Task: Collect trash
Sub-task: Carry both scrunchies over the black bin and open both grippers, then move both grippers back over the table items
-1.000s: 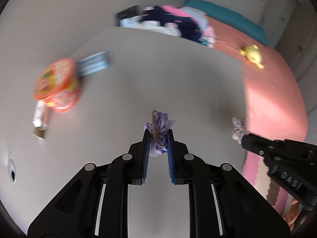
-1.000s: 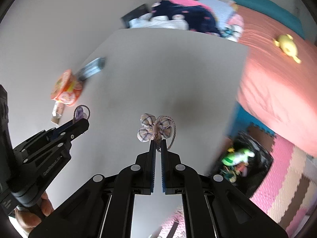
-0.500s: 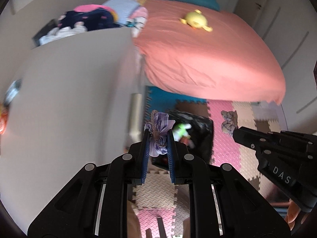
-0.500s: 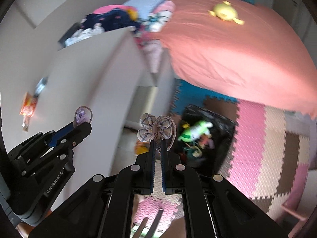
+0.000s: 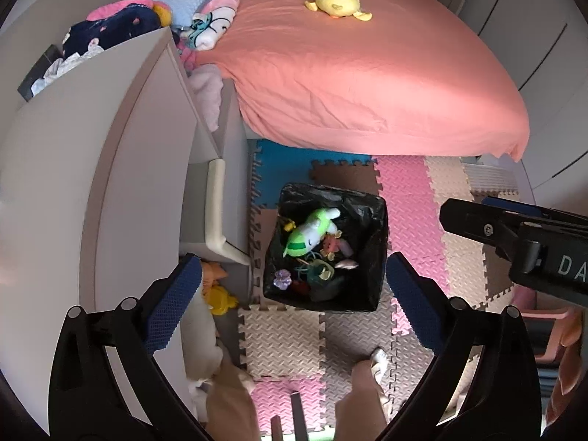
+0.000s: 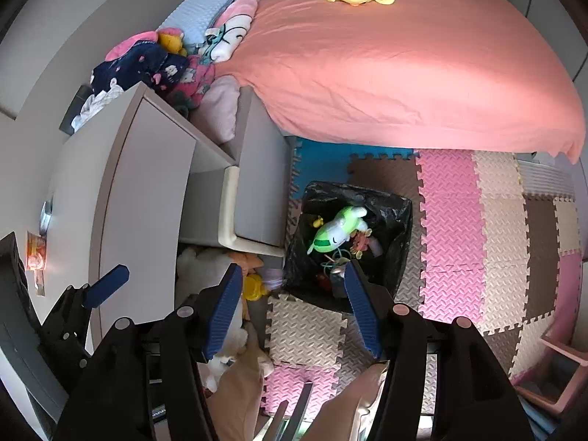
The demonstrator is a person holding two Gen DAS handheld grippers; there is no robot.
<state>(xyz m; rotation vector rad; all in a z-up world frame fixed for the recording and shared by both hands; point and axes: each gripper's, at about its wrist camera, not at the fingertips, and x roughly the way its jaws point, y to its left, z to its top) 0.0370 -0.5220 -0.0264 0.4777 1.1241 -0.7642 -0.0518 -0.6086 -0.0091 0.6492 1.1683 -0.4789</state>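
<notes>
A black-lined trash bin [image 5: 378,220] stands on the foam floor mats beside the white desk; it also shows in the right wrist view [image 6: 402,217]. It holds a green plush toy [image 5: 312,233], a purple hair tie [image 5: 282,278] and several small bits. My left gripper [image 5: 292,286] is open and empty above the bin. My right gripper [image 6: 294,286] is open and empty above the bin's near left edge. A blurred purple-white thing [image 6: 272,278] shows at the bin's left edge below it. The right gripper shows at the right of the left view [image 5: 514,228].
The white desk [image 5: 55,191] fills the left, with an orange cup [image 6: 36,253] on it. A pink bed [image 5: 367,66] with a yellow plush [image 5: 336,2] lies behind. Plush toys [image 6: 220,268] sit under the desk. The person's legs [image 5: 360,397] are below.
Both grippers swung from over the desk to above the bin and opened. The purple hair tie left the left gripper and lies in the bin; the checked tie left the right gripper.
</notes>
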